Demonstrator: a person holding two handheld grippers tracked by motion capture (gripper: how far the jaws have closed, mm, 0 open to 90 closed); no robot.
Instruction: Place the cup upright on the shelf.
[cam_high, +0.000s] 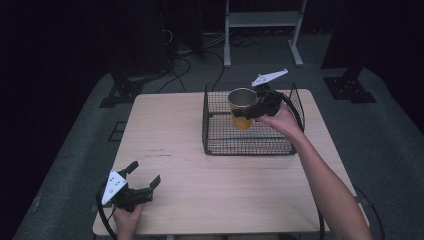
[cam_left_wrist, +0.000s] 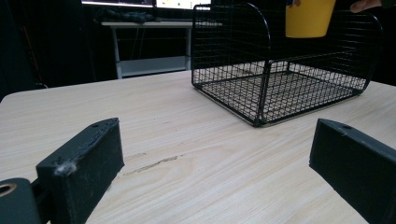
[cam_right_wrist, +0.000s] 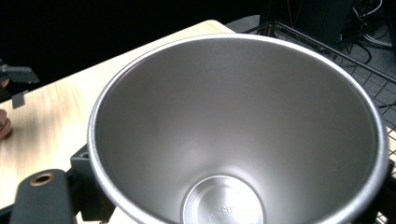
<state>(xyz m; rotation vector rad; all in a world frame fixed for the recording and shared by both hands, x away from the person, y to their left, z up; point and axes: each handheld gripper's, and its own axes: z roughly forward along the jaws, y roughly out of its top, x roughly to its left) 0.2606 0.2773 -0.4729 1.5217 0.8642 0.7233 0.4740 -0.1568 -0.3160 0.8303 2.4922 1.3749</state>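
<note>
Holding a yellow cup (cam_high: 242, 107) aloft over the black wire basket (cam_high: 248, 146), our right tool (cam_high: 248, 111) has its jaws closed on the cup's sides, the cup upright with its steel-lined mouth facing up. From the left gripper view the cup (cam_left_wrist: 309, 17) hangs clear above the basket (cam_left_wrist: 261, 88), its base well off the mesh floor, so we judge the cup either on its way in or just lifted out; the pictures alone do not settle which. The right gripper view looks straight down into the bare metal interior (cam_right_wrist: 233, 135), with nothing inside it.

Our left tool (cam_high: 144, 176) rests at the near left corner of the tabletop (cam_high: 170, 130), well apart from the basket, its jaws spread wide and holding nothing. The basket floor looks bare.

As we read it, the grasp and the lift are done. What is left is to lower the cup, set it down steady and let go.
</note>
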